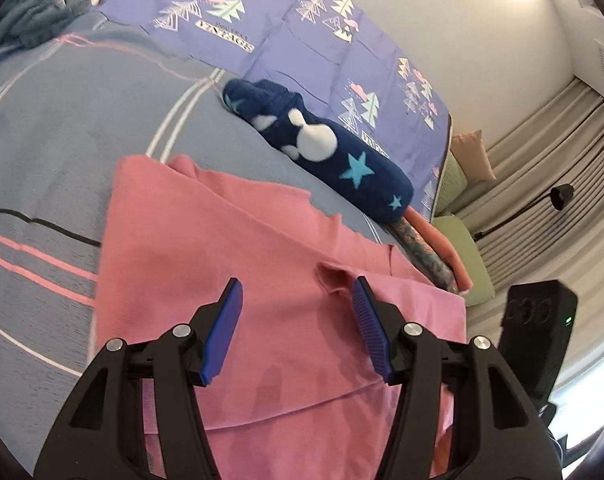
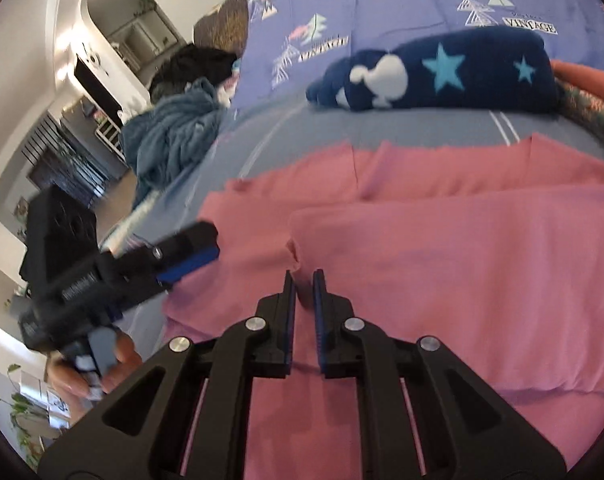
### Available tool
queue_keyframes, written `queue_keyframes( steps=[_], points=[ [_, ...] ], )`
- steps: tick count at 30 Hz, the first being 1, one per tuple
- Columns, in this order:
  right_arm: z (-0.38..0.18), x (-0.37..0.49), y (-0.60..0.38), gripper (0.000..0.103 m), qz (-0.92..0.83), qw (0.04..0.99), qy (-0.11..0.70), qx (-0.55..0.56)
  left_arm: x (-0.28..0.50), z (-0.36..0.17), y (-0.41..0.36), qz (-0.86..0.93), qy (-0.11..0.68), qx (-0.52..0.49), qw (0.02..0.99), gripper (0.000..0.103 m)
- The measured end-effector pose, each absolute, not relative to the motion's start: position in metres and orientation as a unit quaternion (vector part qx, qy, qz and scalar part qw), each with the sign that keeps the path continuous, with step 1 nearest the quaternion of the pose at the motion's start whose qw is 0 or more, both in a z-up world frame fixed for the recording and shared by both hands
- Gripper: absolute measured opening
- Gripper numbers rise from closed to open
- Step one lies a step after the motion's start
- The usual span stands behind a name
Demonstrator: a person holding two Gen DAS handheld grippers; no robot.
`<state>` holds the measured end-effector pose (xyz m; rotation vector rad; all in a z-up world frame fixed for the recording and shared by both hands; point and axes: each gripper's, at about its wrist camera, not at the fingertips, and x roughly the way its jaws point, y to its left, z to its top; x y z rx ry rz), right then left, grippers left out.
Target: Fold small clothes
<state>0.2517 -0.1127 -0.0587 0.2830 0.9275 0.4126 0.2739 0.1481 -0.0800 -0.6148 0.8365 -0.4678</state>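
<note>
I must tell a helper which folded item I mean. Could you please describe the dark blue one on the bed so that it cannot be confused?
On the grey striped bedcover, look beyond the pink garment toward the purple quilt with tree prints. Along that quilt's edge lies the navy fleece bundle. It alone is dark blue, with light blue stars and white blobs.

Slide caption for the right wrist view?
Right hand-held gripper pinching a fold of pink knit garment on the bed.

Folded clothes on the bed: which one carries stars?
The dark blue roll beside the purple quilt; the pink garment near the grippers is plain.
</note>
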Motion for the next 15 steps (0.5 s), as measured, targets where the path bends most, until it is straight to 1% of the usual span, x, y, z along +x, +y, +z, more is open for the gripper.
queue_keyframes(
  steps=[4,7,9,15],
  points=[
    [-0.057,0.246,-0.113,0.009,0.191,0.873,0.436,0.110,0.273,-0.082,0.137,-0.241,0.402,-0.288,0.835,0.057],
    [-0.056,0.243,-0.115,0.009,0.193,0.875,0.430,0.107,0.274,-0.087,0.128,-0.274,0.411,-0.305,0.814,0.057],
    [-0.056,0.240,-0.114,0.009,0.193,0.877,0.427,0.105,0.277,-0.093,0.122,-0.293,0.422,-0.321,0.796,0.060],
    [-0.058,0.239,-0.112,0.009,0.196,0.876,0.430,0.091,0.285,-0.100,0.103,-0.301,0.437,-0.328,0.781,0.061]
  ],
)
